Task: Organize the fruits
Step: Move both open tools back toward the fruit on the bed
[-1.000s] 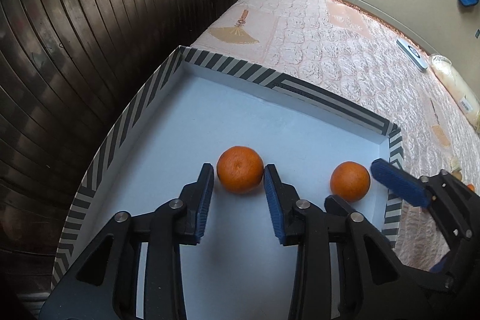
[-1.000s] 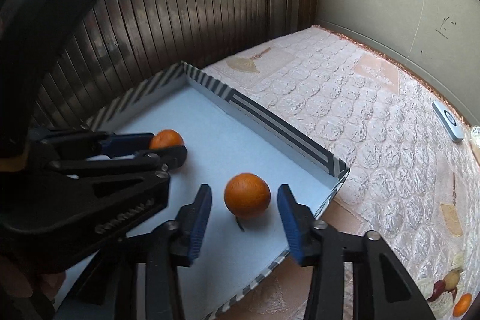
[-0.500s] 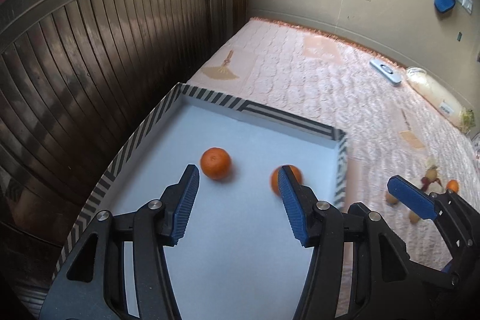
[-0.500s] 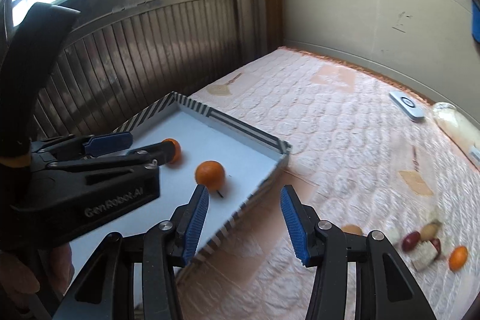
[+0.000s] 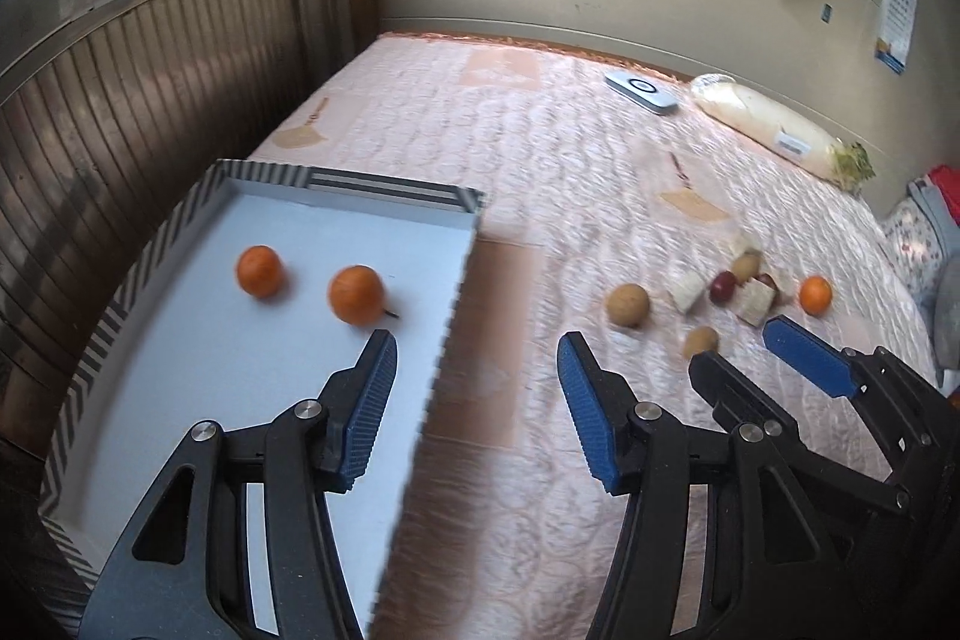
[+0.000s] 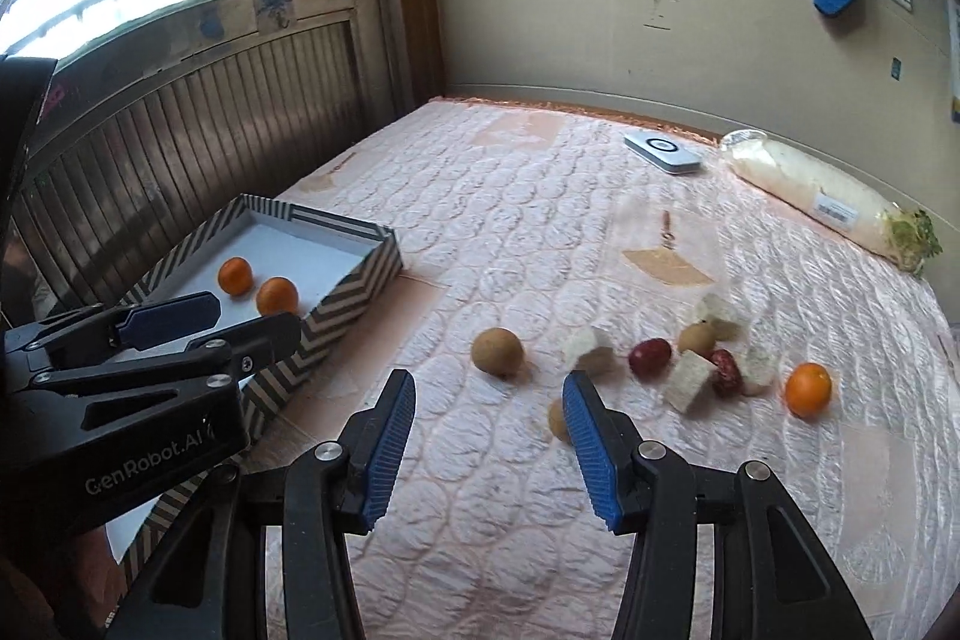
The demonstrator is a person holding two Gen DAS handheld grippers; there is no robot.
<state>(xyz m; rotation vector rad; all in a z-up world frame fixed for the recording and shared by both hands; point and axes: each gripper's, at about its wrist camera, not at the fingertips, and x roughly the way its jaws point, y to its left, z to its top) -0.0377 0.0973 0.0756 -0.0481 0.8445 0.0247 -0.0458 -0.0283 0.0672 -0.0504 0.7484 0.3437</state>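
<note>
Left gripper (image 5: 477, 394): black plastic frame w/ triangular cut-outs, 2 blue ribbed pads (image 5: 372, 403), silver screws at the joints. Right gripper (image 6: 489, 436): same build, blue ribbed pads (image 6: 393, 445). White "GenRobot.AI" lettering on the black body at lower left of right wrist view.

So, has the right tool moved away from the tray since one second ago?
Yes. The right tool has pulled back off the striped tray and now hangs open over the quilt, toward the loose fruit.

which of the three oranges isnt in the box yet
The orange lying on the bed at the far right of the fruit pile; the other two sit inside the striped box.
</note>
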